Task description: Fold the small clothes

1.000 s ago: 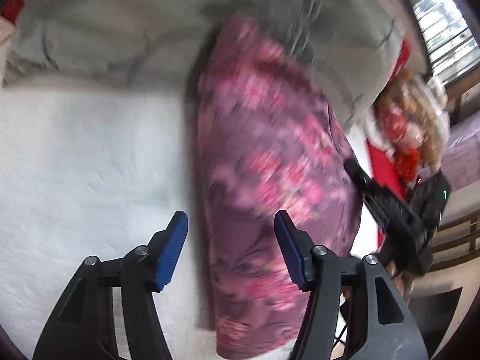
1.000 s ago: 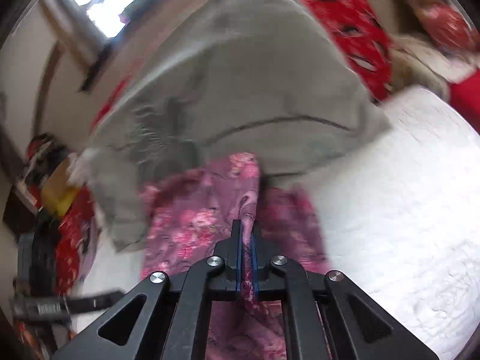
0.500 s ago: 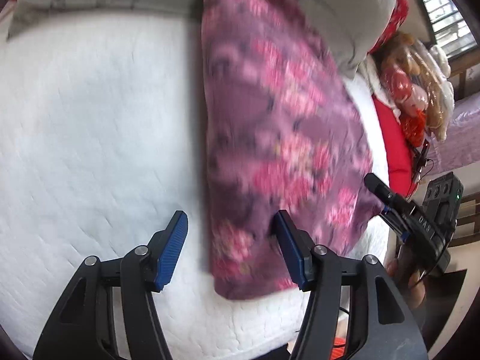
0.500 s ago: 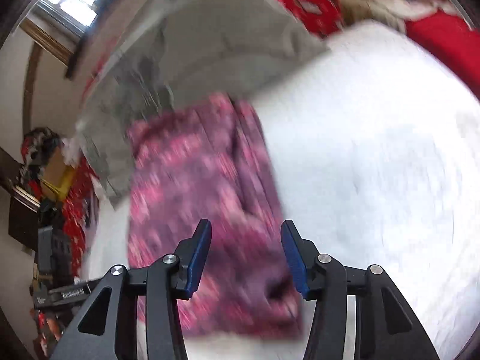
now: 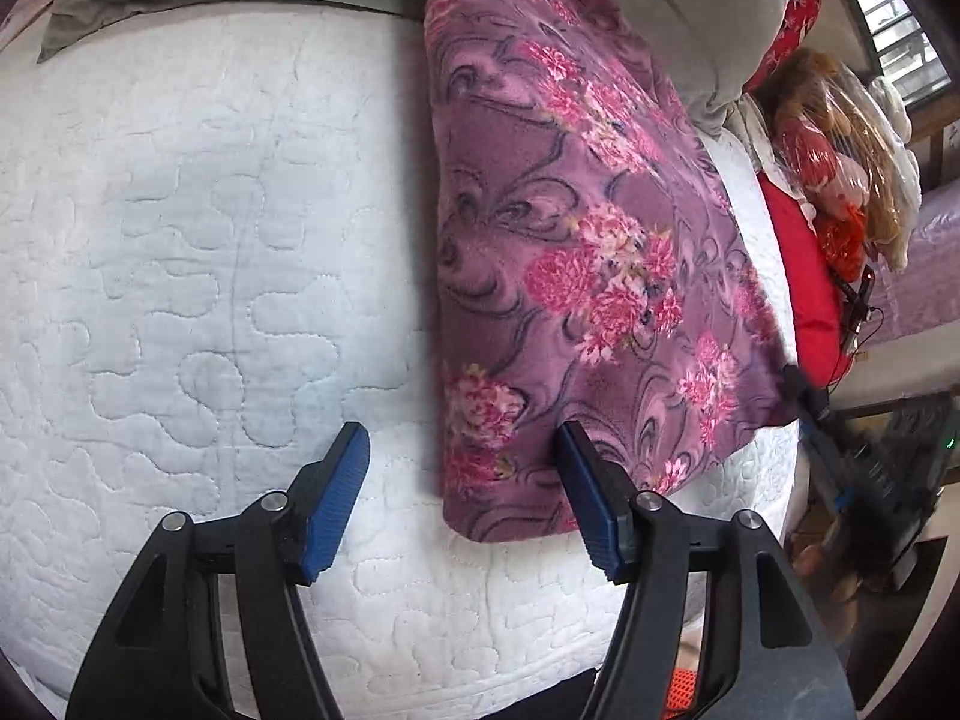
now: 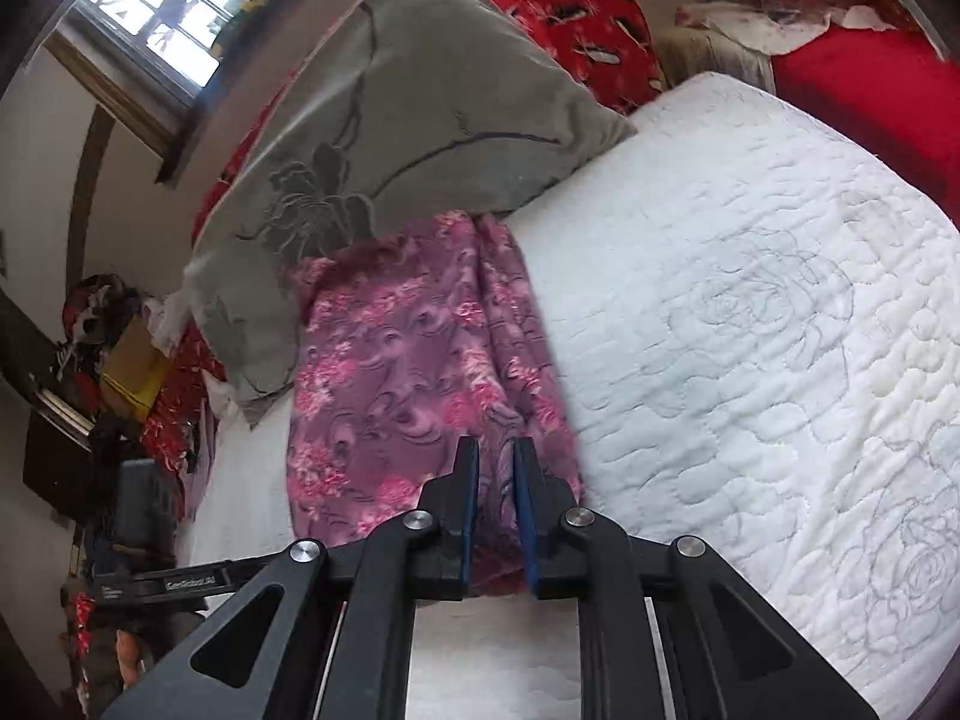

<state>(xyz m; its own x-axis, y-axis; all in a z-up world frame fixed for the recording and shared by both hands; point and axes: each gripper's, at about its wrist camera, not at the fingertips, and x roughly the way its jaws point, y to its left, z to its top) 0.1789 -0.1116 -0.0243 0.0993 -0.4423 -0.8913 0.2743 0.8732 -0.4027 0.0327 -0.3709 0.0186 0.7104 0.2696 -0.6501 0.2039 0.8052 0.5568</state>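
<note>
A purple garment with pink flowers (image 5: 576, 276) lies folded lengthwise on the white quilted mattress (image 5: 180, 228), its far end against a grey pillow (image 5: 690, 30). My left gripper (image 5: 462, 480) is open and empty, its right finger just over the garment's near left corner. In the right wrist view the garment (image 6: 408, 384) lies ahead. My right gripper (image 6: 495, 480) is nearly shut, a narrow gap between the pads, with the garment's near edge between them; I cannot tell whether it grips the cloth.
The grey pillow (image 6: 420, 114) and a red patterned cloth (image 6: 564, 12) lie at the head of the mattress (image 6: 750, 300). A doll in plastic wrap (image 5: 840, 162) and a red cushion (image 5: 804, 288) sit off the right side. A window (image 6: 156, 6) is behind.
The right gripper, shut on the garment a second ago, let it go and opened, then narrowed again over the near edge. The garment dropped flat on the mattress. The left gripper stayed open.
</note>
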